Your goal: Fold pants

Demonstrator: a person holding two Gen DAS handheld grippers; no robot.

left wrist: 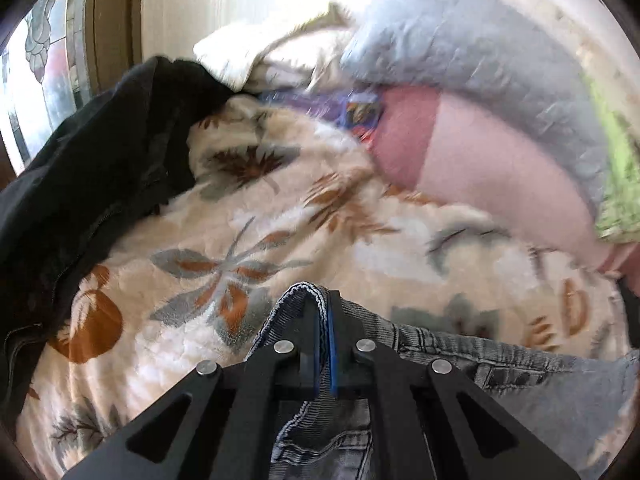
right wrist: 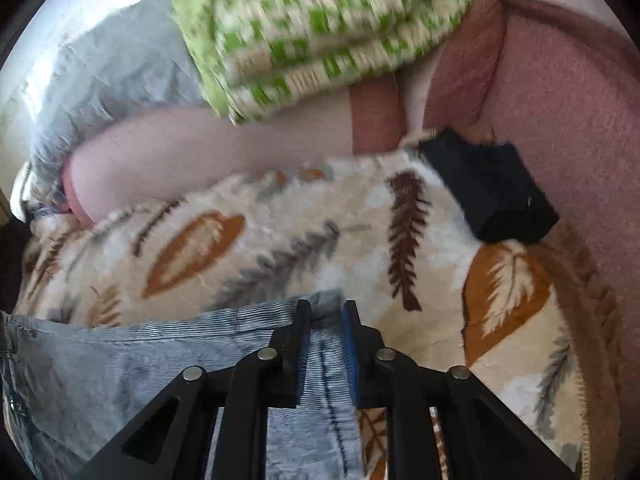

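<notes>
Left gripper point(left wrist: 323, 312) clamped on a folded edge of the jeans point(left wrist: 500, 364), right gripper point(right wrist: 326, 316) pinching their seam, jeans on leaf-print blanket point(left wrist: 280, 208), black box point(right wrist: 488, 192) at blanket's far edge.

Left tool point(left wrist: 323, 312) clamped on jeans point(left wrist: 500, 364) hem over leaf-print blanket point(left wrist: 280, 240); black garment point(left wrist: 92, 168) left

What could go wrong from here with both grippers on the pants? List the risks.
1. The right gripper has the light blue corduroy pants between jaws that stand apart; the seam could slip out as it lifts.
2. The left gripper is shut on only a thin edge fold of the pants, which may pull free.
3. The plush leaf-patterned blanket underneath could drag on the fabric and spoil the fold.
</notes>
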